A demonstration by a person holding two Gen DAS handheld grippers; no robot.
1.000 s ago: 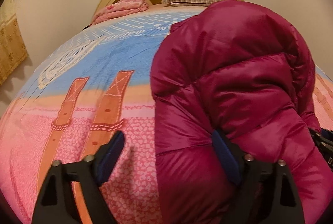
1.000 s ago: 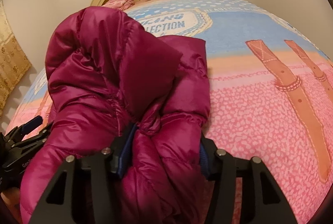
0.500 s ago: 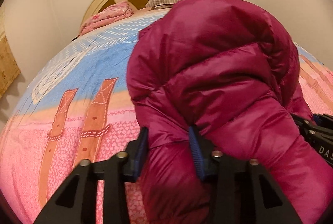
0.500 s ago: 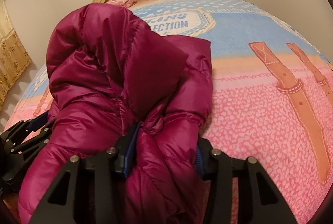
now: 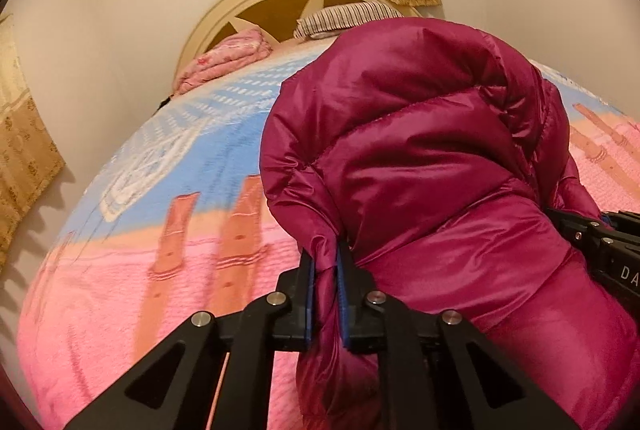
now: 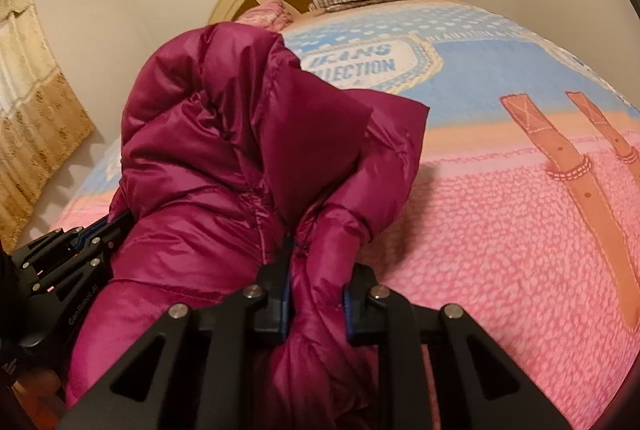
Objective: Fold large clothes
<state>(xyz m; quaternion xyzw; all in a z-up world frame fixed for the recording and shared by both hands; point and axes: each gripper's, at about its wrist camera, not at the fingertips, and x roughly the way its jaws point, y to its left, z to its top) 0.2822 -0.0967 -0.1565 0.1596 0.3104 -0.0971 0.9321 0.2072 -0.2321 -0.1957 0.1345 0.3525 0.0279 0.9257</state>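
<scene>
A puffy magenta down jacket (image 5: 420,158) is bunched up over the near part of the bed; it also fills the left half of the right wrist view (image 6: 224,150). My left gripper (image 5: 325,262) is shut on a fold at the jacket's left edge. My right gripper (image 6: 318,270) is shut on a thick fold at the jacket's right edge. Each gripper shows at the side of the other's view: the right one (image 5: 600,246) and the left one (image 6: 68,250). The jacket's underside is hidden.
The bed has a pink, orange and blue patterned cover (image 5: 140,270) with strap prints (image 6: 560,158). A cream headboard (image 5: 256,2), a striped pillow (image 5: 344,18) and a folded pink blanket (image 5: 228,58) are at the far end. Curtains (image 6: 40,134) hang on the left wall.
My left gripper moved right onto the jacket's edge and closed from wide open to shut on it. My right gripper tightened on its fold. The jacket has risen and bunched closer.
</scene>
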